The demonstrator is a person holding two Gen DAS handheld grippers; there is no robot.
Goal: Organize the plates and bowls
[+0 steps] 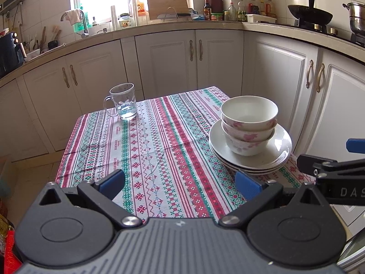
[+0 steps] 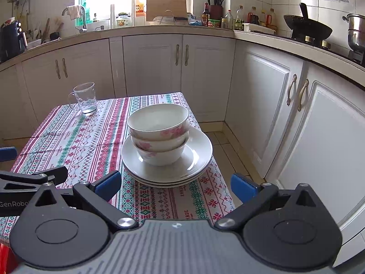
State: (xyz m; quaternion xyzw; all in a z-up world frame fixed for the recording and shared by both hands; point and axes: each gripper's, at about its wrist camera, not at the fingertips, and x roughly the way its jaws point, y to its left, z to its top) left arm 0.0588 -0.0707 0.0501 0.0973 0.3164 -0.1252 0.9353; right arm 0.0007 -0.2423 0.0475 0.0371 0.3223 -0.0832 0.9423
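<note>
Count on the tablecloth point(image 2: 75, 141): three bowls point(image 2: 158, 134) nested in one stack, three plates point(image 2: 196, 159) stacked under them, one glass mug point(image 2: 84, 98). Two grippers in view, left gripper point(image 1: 180, 182) and right gripper point(image 2: 175, 183), both with jaws spread and nothing between them. Counter behind: one wok point(image 2: 306, 30), one steel pot point(image 2: 357, 32).

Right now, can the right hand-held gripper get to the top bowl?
Probably yes. The right hand-held gripper is open and empty, with the stack straight ahead. The top bowl sits uncovered on two other bowls, with only bare tablecloth in between. The glass mug stands far off to the left.
</note>
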